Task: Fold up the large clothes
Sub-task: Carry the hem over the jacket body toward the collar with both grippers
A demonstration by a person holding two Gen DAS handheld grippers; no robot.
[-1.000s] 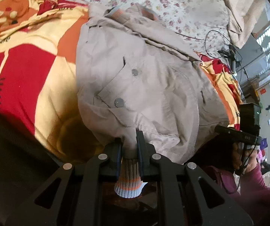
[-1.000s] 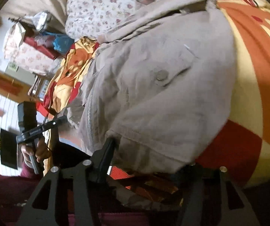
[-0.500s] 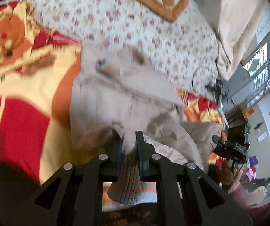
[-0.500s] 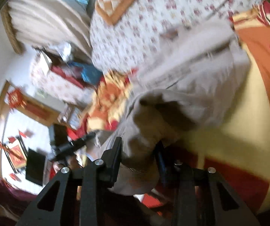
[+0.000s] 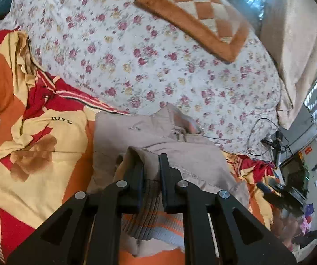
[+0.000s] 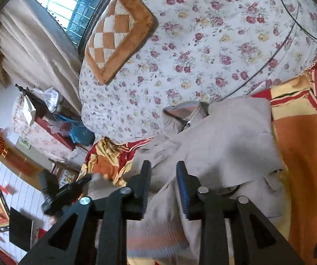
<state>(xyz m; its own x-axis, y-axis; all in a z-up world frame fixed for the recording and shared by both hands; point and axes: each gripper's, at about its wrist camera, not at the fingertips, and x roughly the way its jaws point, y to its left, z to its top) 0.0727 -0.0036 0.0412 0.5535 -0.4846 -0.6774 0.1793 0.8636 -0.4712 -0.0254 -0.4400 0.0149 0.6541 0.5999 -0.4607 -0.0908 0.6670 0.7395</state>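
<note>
A beige jacket (image 5: 158, 137) lies folded over on the bed, across an orange, red and yellow blanket (image 5: 26, 132), its collar toward the flowered quilt (image 5: 136, 66). The left hand-held gripper (image 5: 151, 167) is clamped on the jacket's hem, the striped ribbed cuff (image 5: 154, 225) hanging behind its fingers. The right hand-held gripper (image 6: 163, 176) has its fingers a little apart with jacket (image 6: 224, 141) cloth between them (whether it pinches, I cannot tell). A checked cushion (image 6: 116, 31) rests on the quilt.
</note>
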